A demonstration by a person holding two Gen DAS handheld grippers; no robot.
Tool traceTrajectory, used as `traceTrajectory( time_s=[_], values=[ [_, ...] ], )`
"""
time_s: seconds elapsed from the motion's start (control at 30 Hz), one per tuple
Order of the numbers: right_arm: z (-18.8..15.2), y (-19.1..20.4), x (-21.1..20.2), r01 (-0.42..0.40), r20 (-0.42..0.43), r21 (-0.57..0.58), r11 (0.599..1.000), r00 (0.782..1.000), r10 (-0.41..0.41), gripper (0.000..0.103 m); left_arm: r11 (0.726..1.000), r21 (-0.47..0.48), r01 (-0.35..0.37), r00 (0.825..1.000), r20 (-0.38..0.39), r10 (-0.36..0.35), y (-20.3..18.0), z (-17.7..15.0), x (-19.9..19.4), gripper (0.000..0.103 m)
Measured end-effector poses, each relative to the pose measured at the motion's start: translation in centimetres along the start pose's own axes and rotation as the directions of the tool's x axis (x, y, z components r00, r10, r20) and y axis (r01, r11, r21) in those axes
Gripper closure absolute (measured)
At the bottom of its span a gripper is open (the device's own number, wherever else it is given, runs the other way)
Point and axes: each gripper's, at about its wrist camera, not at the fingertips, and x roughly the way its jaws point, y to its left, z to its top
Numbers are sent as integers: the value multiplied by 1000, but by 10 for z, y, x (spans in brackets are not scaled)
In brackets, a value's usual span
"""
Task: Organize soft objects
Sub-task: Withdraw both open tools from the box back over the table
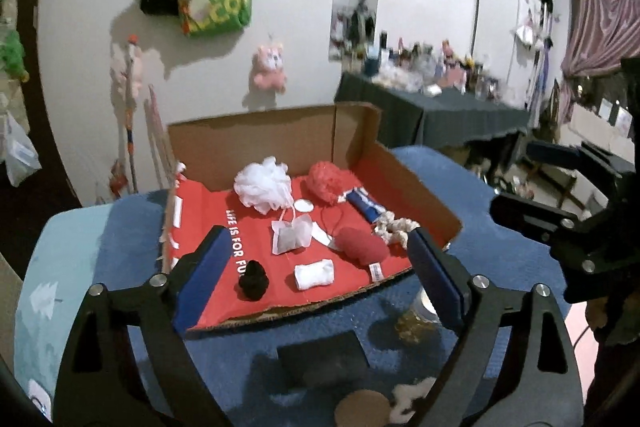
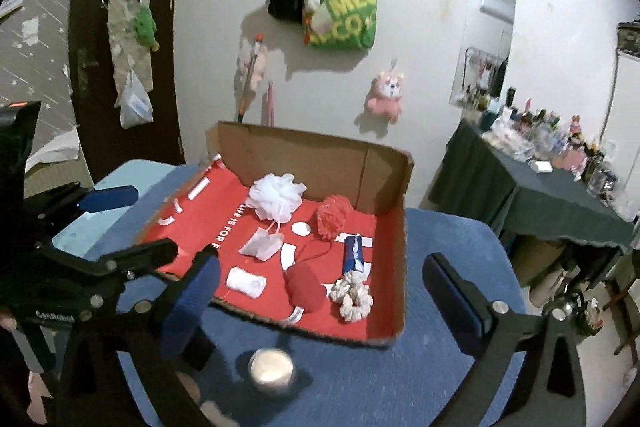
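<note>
- Currently left gripper (image 1: pixel 316 275) spread wide, holding nothing, above the near edge of the cardboard box (image 1: pixel 256 143).
- Right gripper (image 2: pixel 320 303) also wide, nothing held, at that near edge.
- Inside box: white pouf (image 1: pixel 262 185), red pouf (image 1: pixel 326 181), red plush (image 1: pixel 362 247), white roll (image 1: pixel 314 273), black item (image 1: pixel 254 279), scrunchie (image 2: pixel 352 293).

box (image 2: pixel 384 167): raw brown cardboard walls, matt red printed floor | pouf at 12 (image 2: pixel 276 197): white mesh netting | tabletop (image 2: pixel 440 251): fuzzy blue cloth
</note>
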Motion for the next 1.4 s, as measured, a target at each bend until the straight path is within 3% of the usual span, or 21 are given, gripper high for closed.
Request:
traceTrajectory(
  time_s=[0.2,0.37,0.57,0.7,0.8,1.07,1.4],
  values=[
    [-35,6,-42,-7,75,39,999,997,4,0,998,-27,-53,993,107,55,-11,-33,-41,9],
    [-71,13,-62,10,112,52,999,994,-15,0,994,-37,-98,987,126,102,-19,-61,-56,9],
    [-112,18,-65,21,114,74,997,993,-30,0,991,-50,-121,988,94,125,-24,-93,-56,9],
    [-135,13,-53,-28,87,125,992,996,17,0,989,-71,-127,991,43,130,-22,-114,-47,9],
    [-149,12,-41,-14,55,135,991,998,7,0,988,-75,-138,990,4,139,-21,-128,-38,9],
    [-172,13,-16,-27,-9,157,987,1000,29,0,985,-94,-145,987,-88,137,-16,-157,-17,9],
    [-187,21,1,-58,-64,157,986,996,69,0,983,-102,-155,982,-128,142,-8,-167,-8,9]
  ],
)
